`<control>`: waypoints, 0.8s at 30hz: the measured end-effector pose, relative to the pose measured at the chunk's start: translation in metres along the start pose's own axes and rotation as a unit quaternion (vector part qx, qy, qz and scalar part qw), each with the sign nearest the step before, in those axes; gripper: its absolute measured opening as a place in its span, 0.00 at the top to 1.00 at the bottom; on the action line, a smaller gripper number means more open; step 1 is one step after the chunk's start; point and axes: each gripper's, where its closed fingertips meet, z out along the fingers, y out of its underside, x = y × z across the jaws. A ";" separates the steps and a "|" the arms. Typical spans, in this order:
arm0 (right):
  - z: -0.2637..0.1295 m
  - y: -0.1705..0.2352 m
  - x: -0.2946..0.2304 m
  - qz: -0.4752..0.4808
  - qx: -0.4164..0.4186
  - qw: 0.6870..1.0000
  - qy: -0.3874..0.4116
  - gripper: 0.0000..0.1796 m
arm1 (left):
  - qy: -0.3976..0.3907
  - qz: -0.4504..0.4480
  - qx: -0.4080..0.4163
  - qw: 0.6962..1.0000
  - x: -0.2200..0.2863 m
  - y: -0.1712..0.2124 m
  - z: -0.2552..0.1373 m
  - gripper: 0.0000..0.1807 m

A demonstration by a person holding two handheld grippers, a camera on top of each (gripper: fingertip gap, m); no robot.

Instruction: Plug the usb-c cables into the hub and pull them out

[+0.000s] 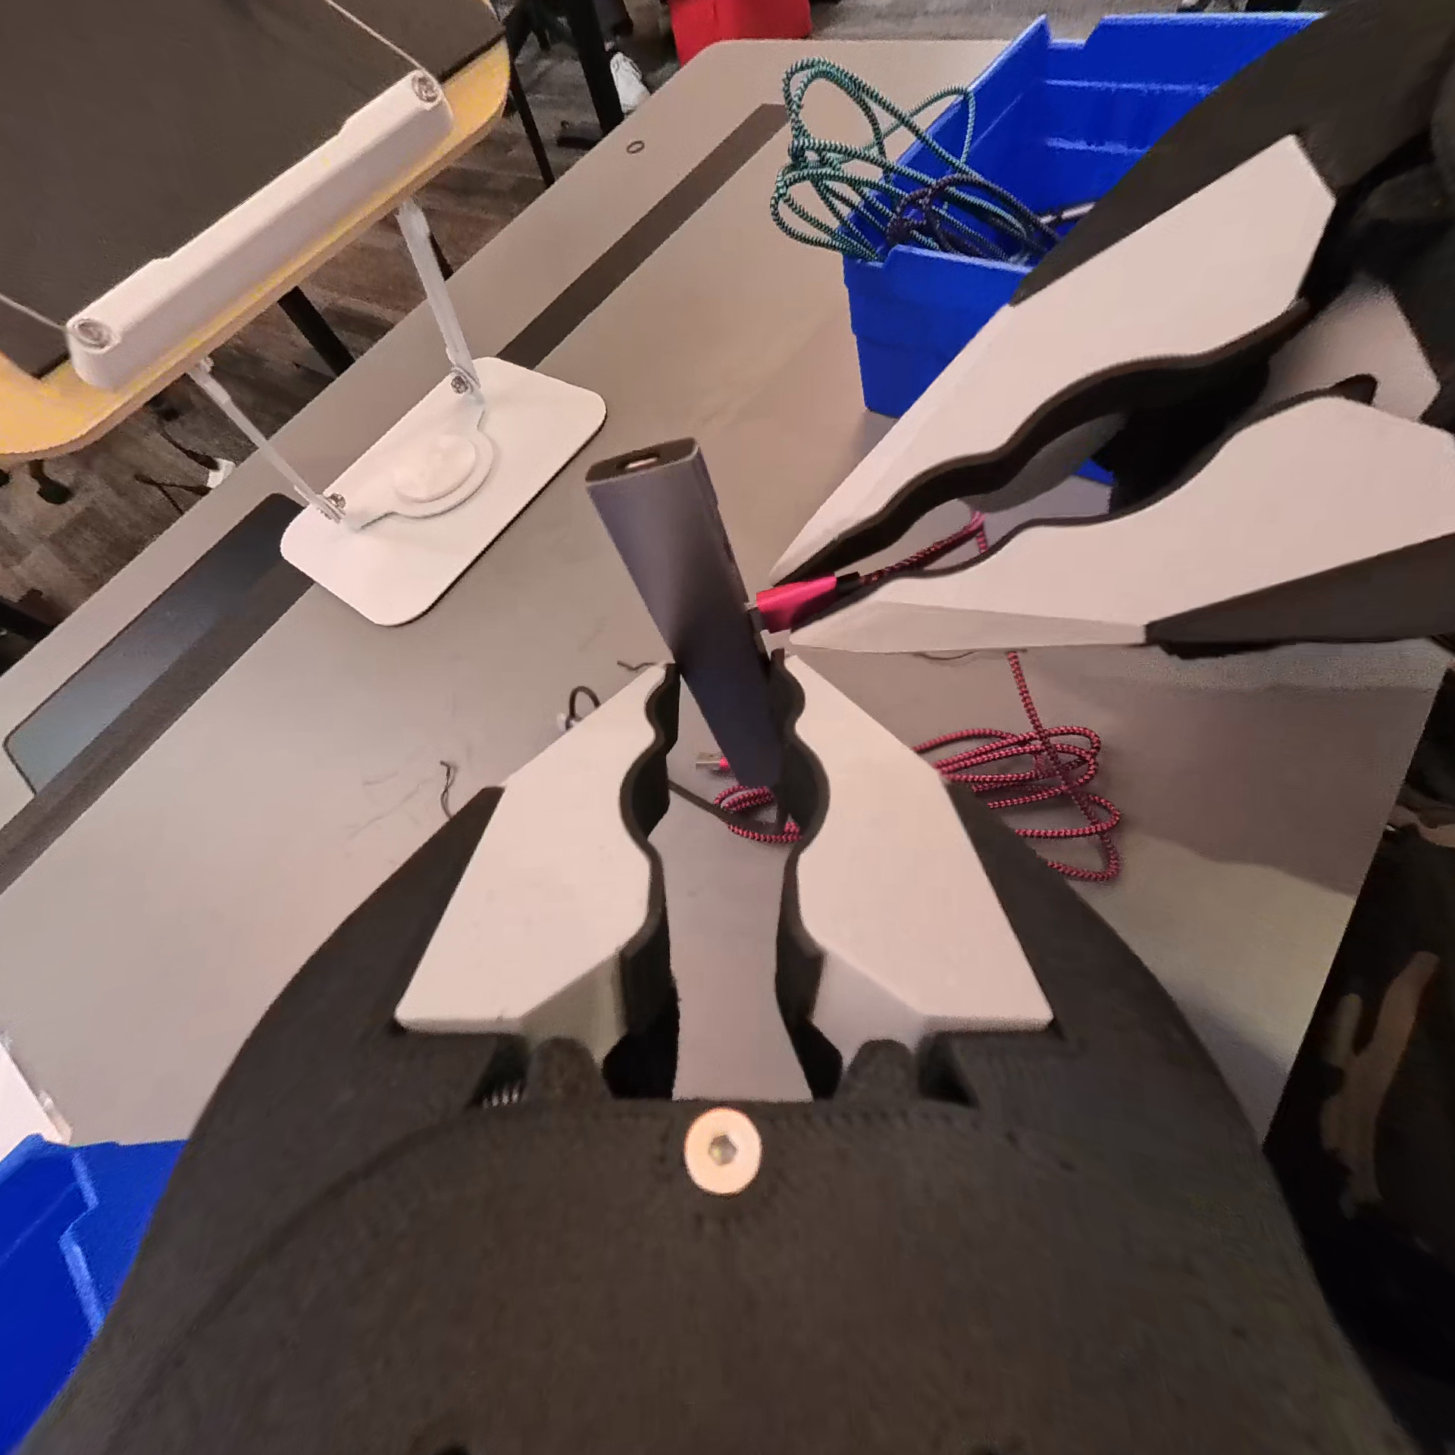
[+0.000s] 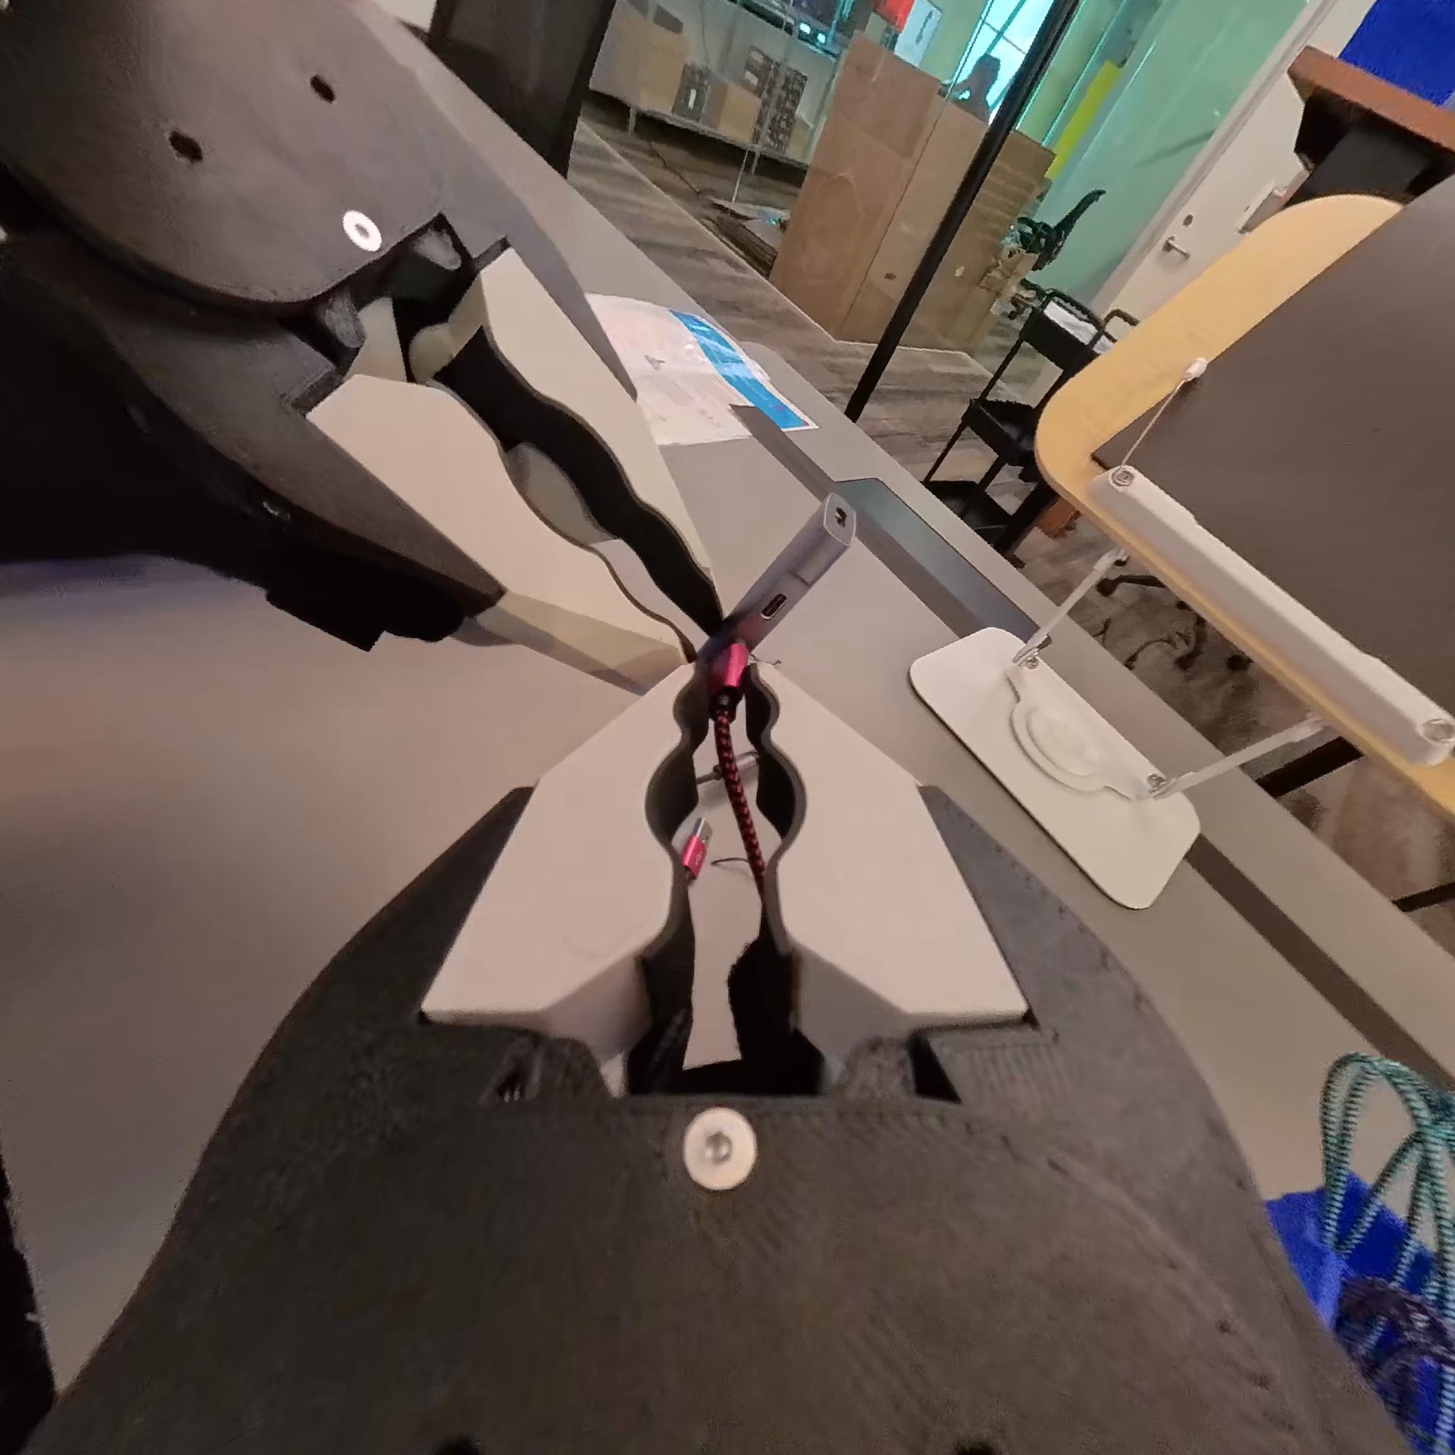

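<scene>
Hub [image 1: 693, 622], one, stands tilted, pinched by the left gripper [image 1: 724, 677], while the right gripper [image 2: 728, 669] pinches one red cable plug [image 2: 728, 665] against its side; two blue bins [image 1: 945, 315], white stand [image 1: 441, 488] nearby.

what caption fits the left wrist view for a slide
Left gripper holds the grey hub upright; right gripper holds the red plug at its side.

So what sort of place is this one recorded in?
Probably an office or lab workspace with storage nearby: a grey desk, blue bins of cables, and cardboard boxes and shelving on the floor behind.
</scene>
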 end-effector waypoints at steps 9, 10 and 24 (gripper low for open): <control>0.002 -0.007 -0.006 0.042 0.020 0.999 -0.019 0.97 | 0.036 -0.053 0.012 0.998 0.006 0.012 0.013 0.83; 0.002 -0.006 -0.005 0.043 0.019 0.999 -0.017 0.97 | 0.043 -0.063 0.012 0.997 0.007 0.012 0.014 0.84; 0.000 -0.005 -0.014 -0.241 -0.010 0.970 0.039 0.95 | 0.231 -0.176 -0.024 0.957 0.022 0.017 0.002 0.88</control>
